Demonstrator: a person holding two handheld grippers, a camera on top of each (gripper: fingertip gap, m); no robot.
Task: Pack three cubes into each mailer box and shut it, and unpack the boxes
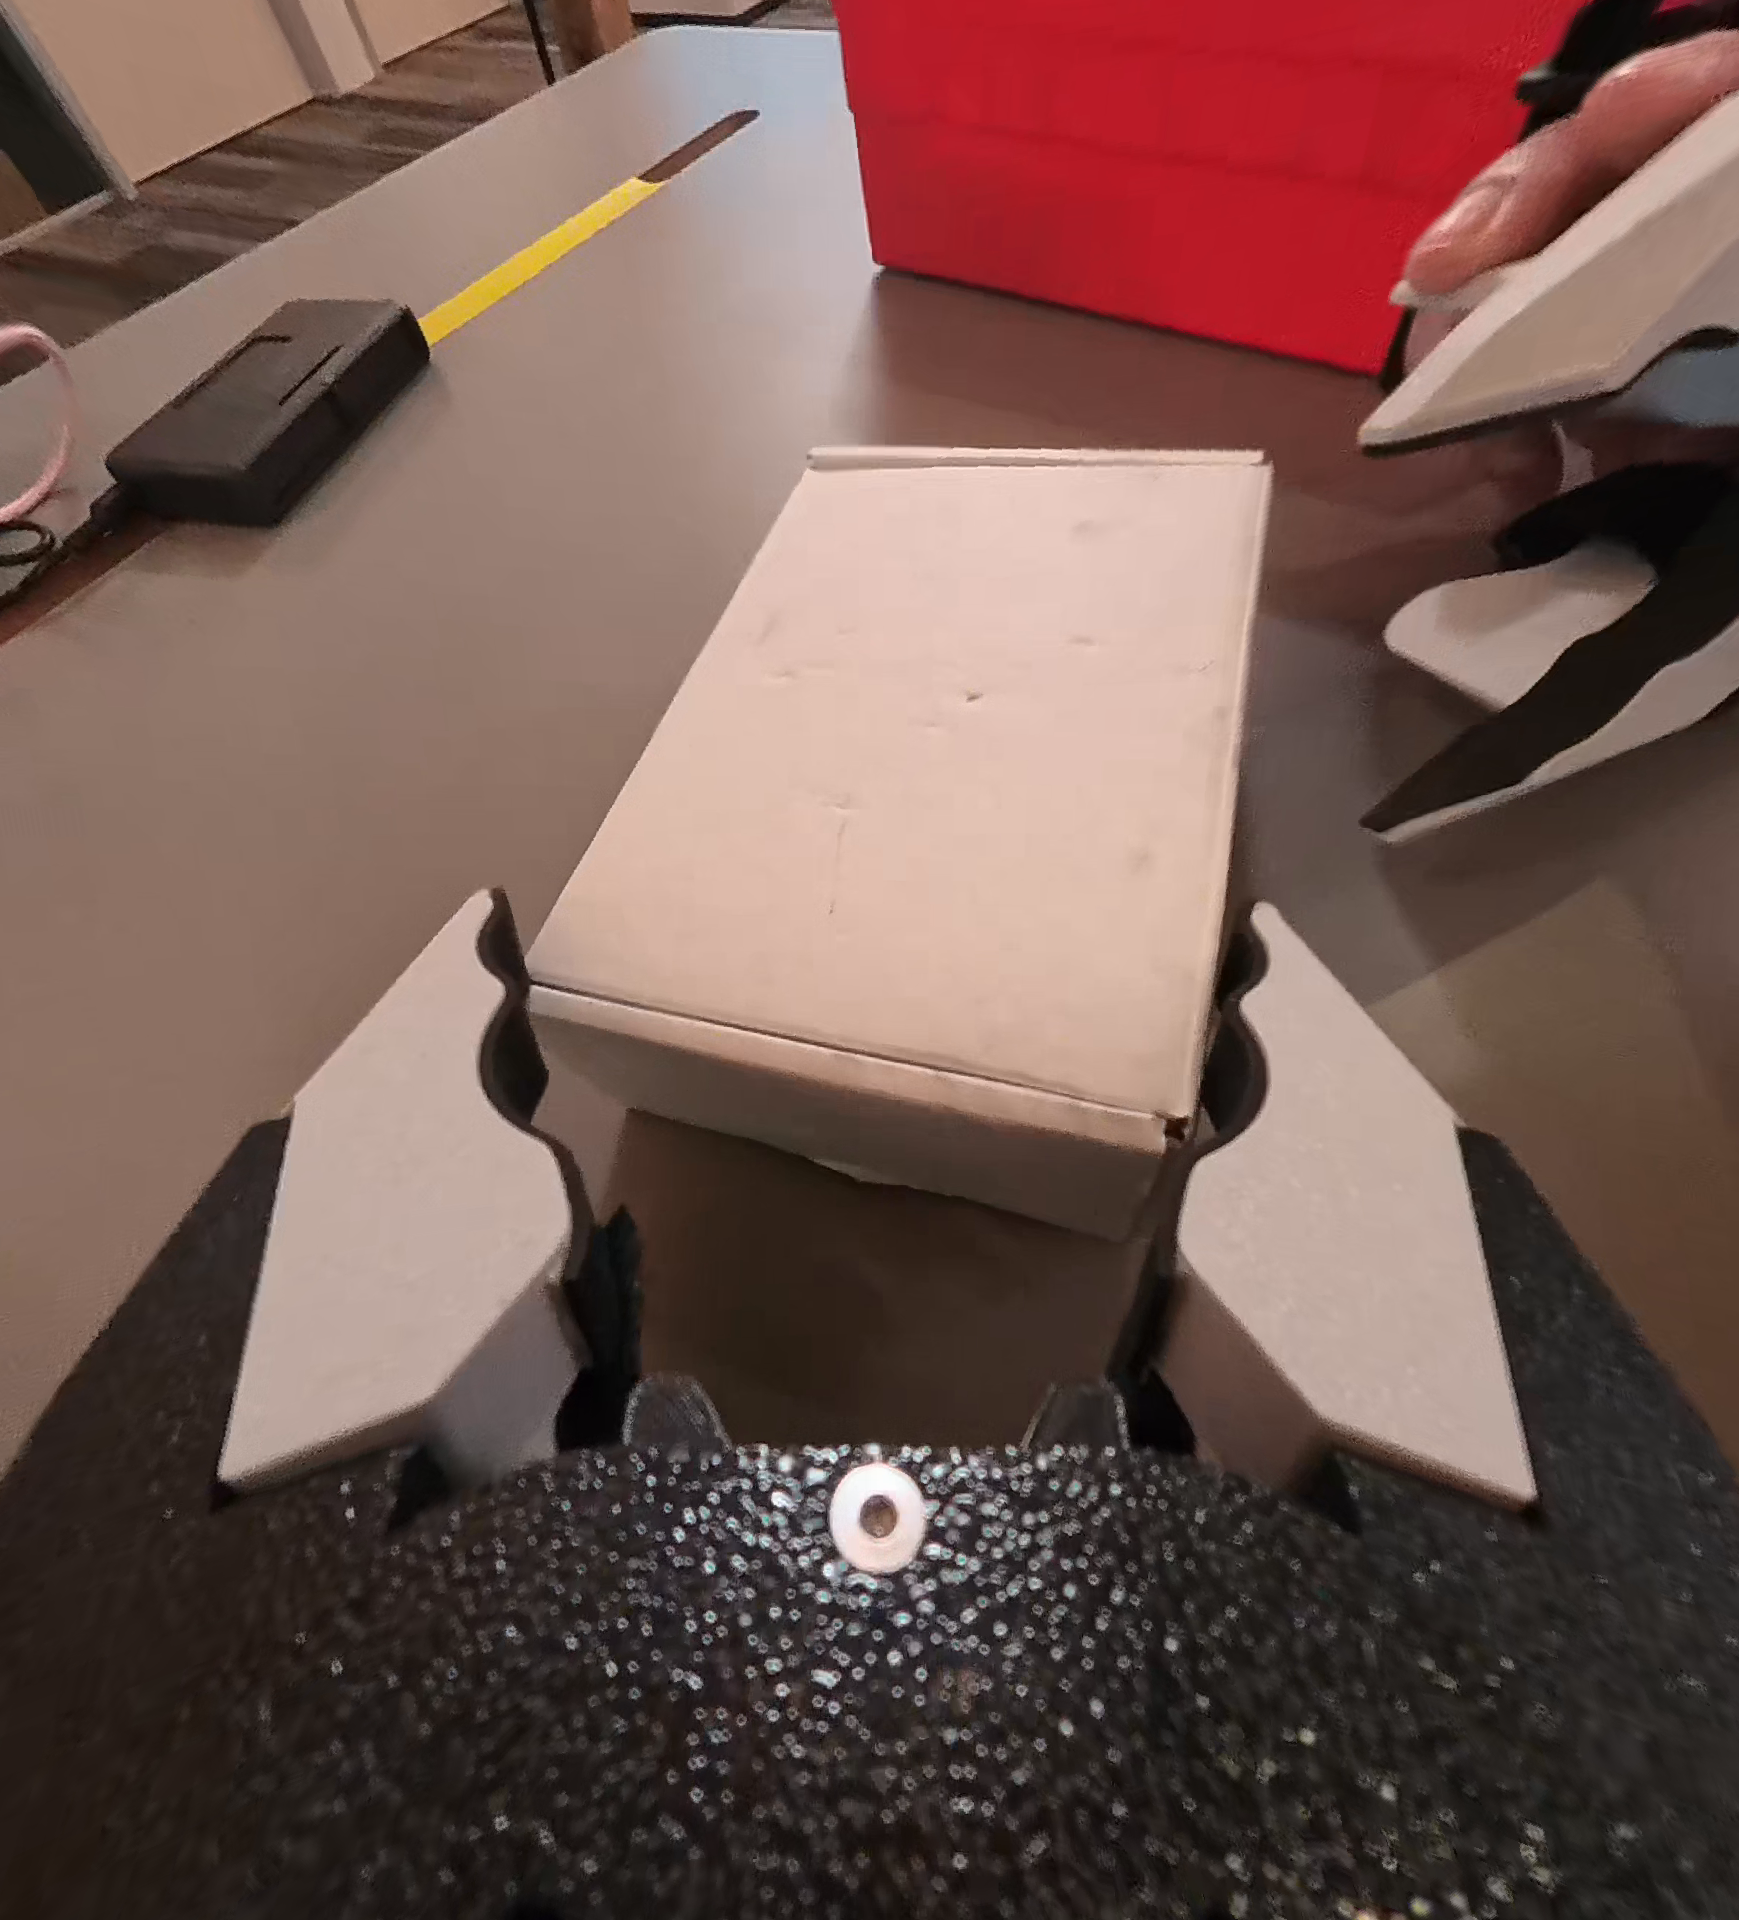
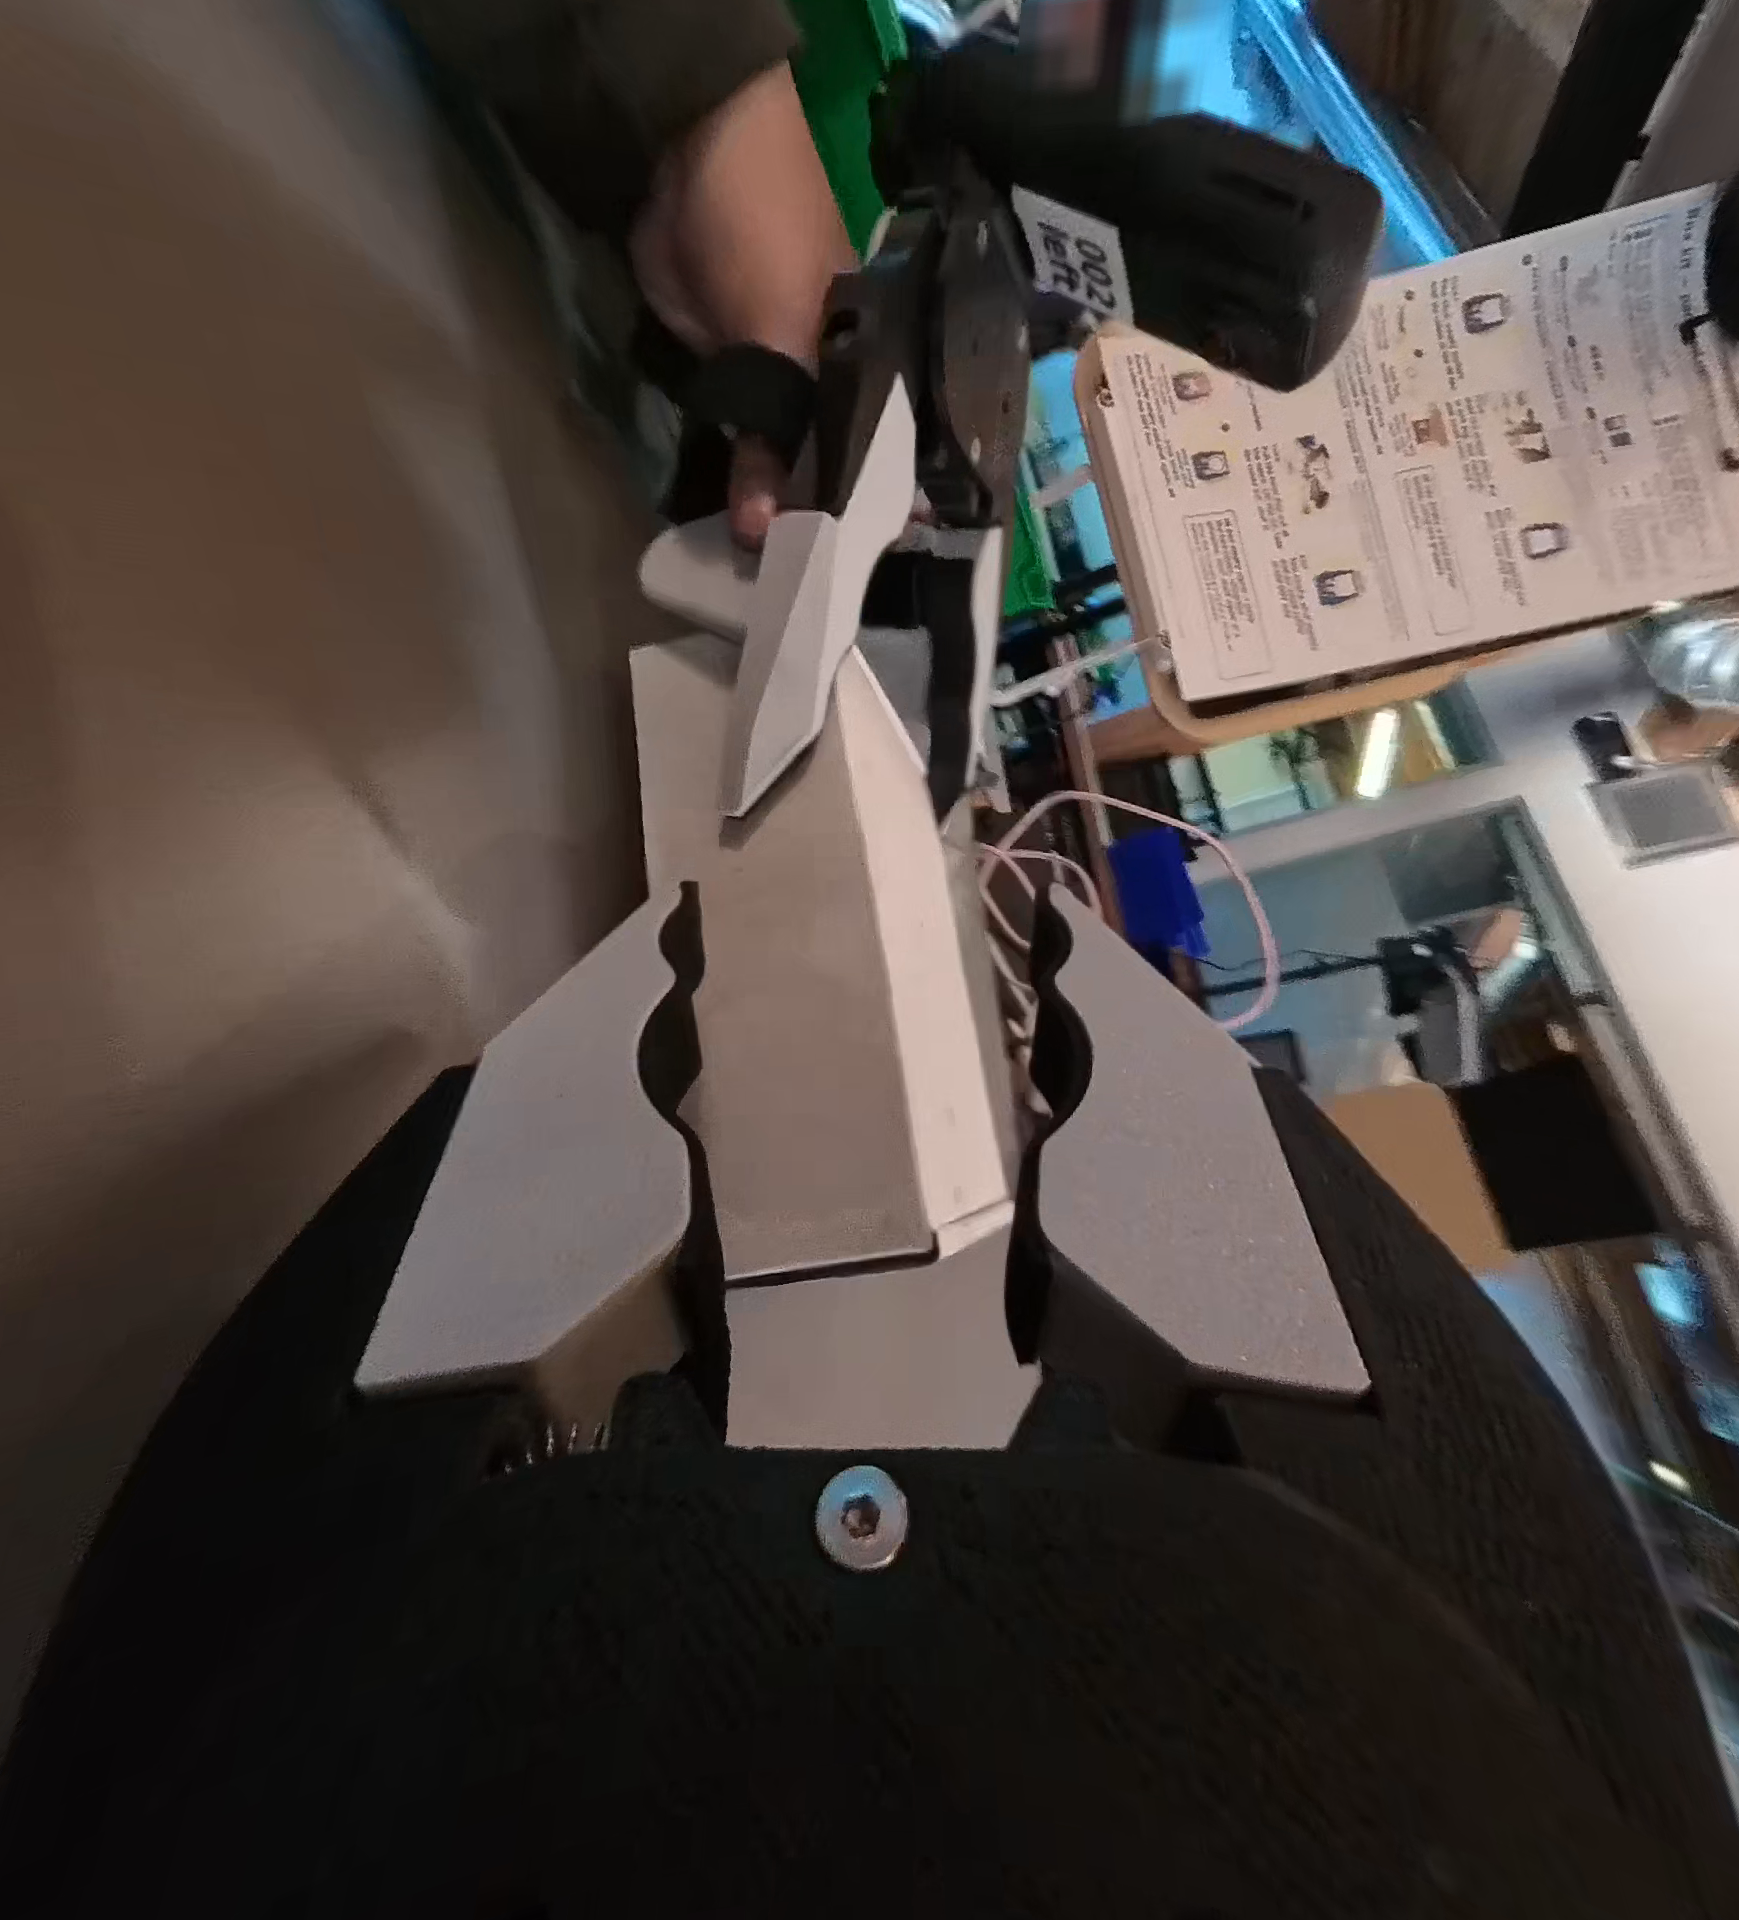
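A shut white mailer box [image 1: 938, 769] lies lengthwise ahead of me over the brown table [image 1: 221, 831]. My left gripper [image 1: 875, 909] is shut on its near end, with one pad on each long side. My right gripper [image 1: 1369, 634] is turned on its side to the right of the box, open, with its tips a little clear of it. In the right wrist view the box [image 2: 823, 1039] stands end-on between my right gripper's [image 2: 867, 891] spread fingers, with a gap at the right pad. The left gripper [image 2: 839, 805] clamps the far end there. No cubes are visible.
A red bin [image 1: 1156, 156] stands behind the box. A black device [image 1: 273, 405] with a pink cable [image 1: 3, 416] and a strip of yellow tape [image 1: 543, 249] lie at the left. A clipboard with a printed sheet [image 2: 1467, 468] shows beyond the table. From my left tips it is roughly 30 cm to the black device [image 1: 273, 405]; from my right, 35 cm.
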